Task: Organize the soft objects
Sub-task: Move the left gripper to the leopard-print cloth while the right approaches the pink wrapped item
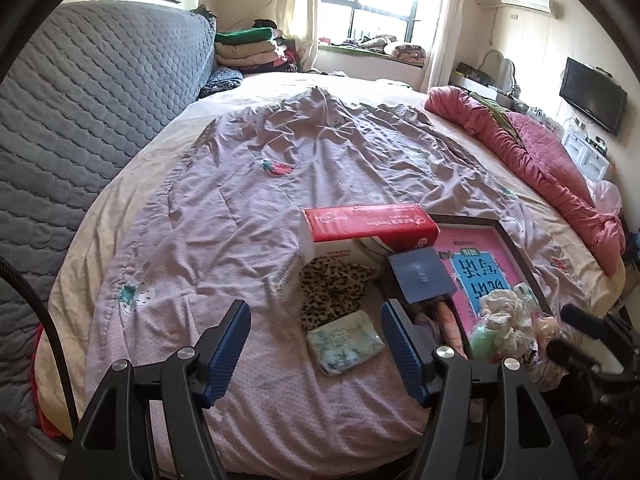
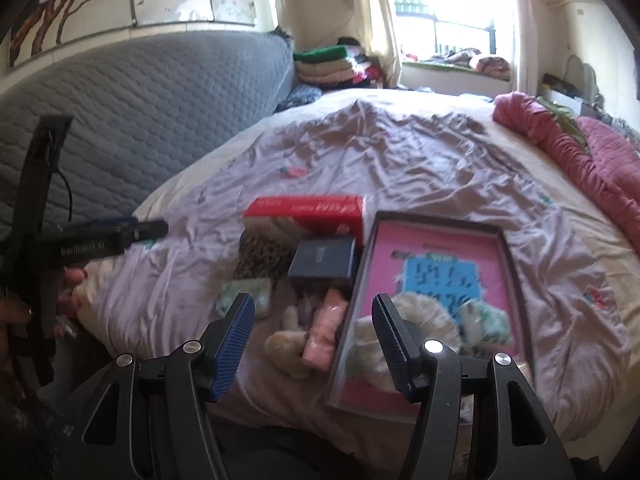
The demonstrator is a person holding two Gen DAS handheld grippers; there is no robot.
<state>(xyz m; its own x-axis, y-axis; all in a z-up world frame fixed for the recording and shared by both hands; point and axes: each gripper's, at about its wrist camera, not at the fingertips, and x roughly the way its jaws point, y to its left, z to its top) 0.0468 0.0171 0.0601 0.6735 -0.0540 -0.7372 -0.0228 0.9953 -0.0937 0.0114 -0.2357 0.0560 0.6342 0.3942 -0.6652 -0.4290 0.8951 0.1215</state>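
On the lilac quilt lie a leopard-print cloth (image 1: 332, 288) (image 2: 260, 256) and a pale green tissue pack (image 1: 346, 340) (image 2: 248, 300). My left gripper (image 1: 314, 316) hovers open above them, the pack showing between its blue pads. A dark-framed tray (image 1: 520, 256) (image 2: 508, 280) holds a pink book and a white lacy cloth (image 1: 506, 316) (image 2: 424, 320). Beside the tray lie a beige plush (image 2: 286, 350) and a pink soft piece (image 2: 324, 332). Over these my right gripper (image 2: 314, 312) stands open and holds nothing, its right finger in front of the tray's left rim.
A red tissue box (image 1: 368, 228) (image 2: 308, 212) and a dark blue box (image 1: 422, 276) (image 2: 324, 264) sit behind the soft things. A rolled pink duvet (image 1: 520, 152) lines the bed's right side, a grey quilted headboard (image 1: 80, 100) the left. A hand holds the left gripper, its fingers (image 2: 148, 230) showing.
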